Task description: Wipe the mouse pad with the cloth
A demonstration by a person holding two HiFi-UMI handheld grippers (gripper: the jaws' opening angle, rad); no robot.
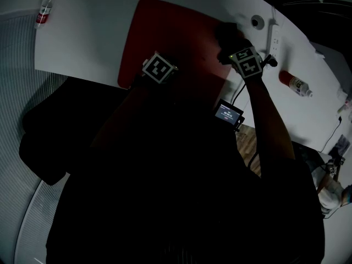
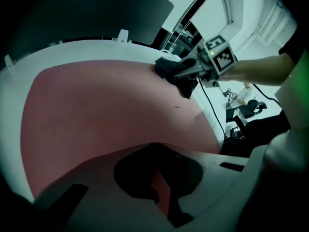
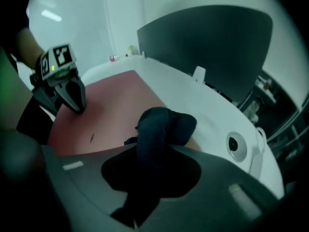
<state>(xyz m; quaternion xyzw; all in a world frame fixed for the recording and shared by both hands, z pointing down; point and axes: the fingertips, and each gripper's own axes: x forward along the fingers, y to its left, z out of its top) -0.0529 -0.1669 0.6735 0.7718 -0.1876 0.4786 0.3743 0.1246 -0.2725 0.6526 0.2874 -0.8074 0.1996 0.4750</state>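
Pad (image 1: 165, 32), red, lies flat on a white table (image 1: 82, 37). Cloth (image 3: 161, 124), dark and bunched, sits on the pad's far right corner, clamped in the right gripper (image 1: 231, 45), whose jaws are closed on it. Left gripper (image 3: 76, 103) stands tips-down on the pad's near part, jaws drawn together with nothing between them. One bottle (image 1: 45, 9) stands at the table's left end and another (image 1: 294, 83) lies right of the pad.
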